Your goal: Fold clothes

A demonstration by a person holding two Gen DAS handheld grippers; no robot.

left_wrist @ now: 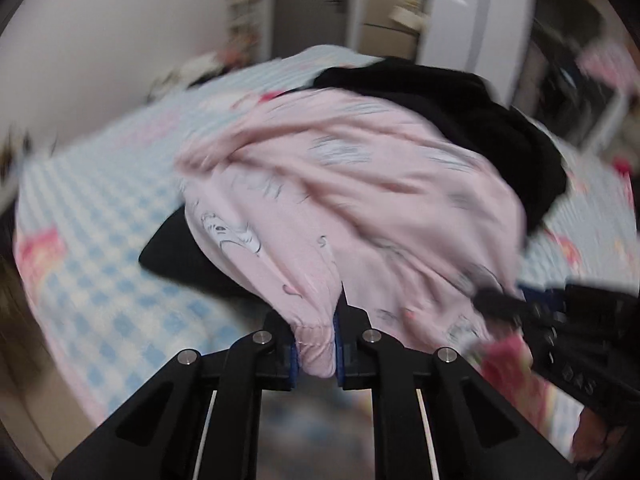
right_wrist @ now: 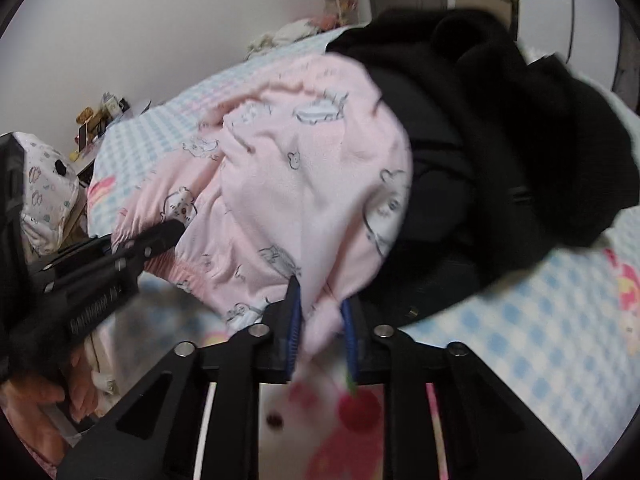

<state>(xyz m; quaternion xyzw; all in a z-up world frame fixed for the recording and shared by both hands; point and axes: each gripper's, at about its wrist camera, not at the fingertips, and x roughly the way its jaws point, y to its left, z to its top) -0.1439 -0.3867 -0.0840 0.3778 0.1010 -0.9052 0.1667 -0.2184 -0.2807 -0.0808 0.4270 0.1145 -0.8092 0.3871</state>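
Pink printed garment (left_wrist: 344, 184), bunched, lying over black clothes (right_wrist: 520, 140)

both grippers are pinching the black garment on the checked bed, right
Not quite: both the left gripper and right gripper pinch the pink printed garment, not the black garment lying beside it. Both wrist views show this. The bed is checked.

Home bedroom, bed with blue-checked sheet (left_wrist: 100, 216) beneath the jaws, door (left_wrist: 312, 4) and cluttered shelves (left_wrist: 396, 4) beyond, soft toys (right_wrist: 96, 118) far left of them
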